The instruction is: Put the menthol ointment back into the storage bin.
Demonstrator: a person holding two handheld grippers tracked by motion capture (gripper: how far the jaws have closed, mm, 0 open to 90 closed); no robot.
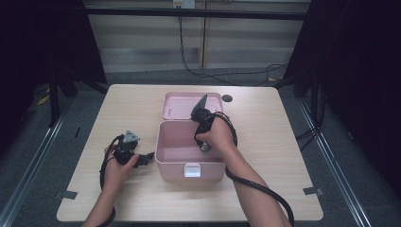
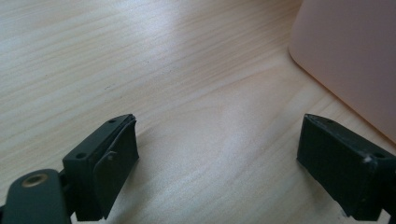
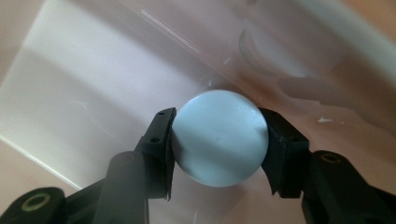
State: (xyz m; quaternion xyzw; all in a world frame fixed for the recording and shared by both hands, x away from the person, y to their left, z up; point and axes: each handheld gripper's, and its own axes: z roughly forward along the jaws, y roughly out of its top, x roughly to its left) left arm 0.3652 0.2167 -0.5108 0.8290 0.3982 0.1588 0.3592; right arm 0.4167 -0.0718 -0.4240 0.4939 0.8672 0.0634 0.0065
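A pink box stands open at the table's middle, its lid tipped back behind it. My right gripper is shut on a pale blue ball, held low inside the box, both pads pressing its sides. From above, the right gripper reaches down into the box. My left gripper rests on the table just left of the box. Its jaws are open with bare wood between them, and the box wall rises to its right.
The wooden table has bare room on both sides of the box. A small dark round spot lies behind the lid at the right. Tape marks sit near the front corners. Cables trail from both grippers.
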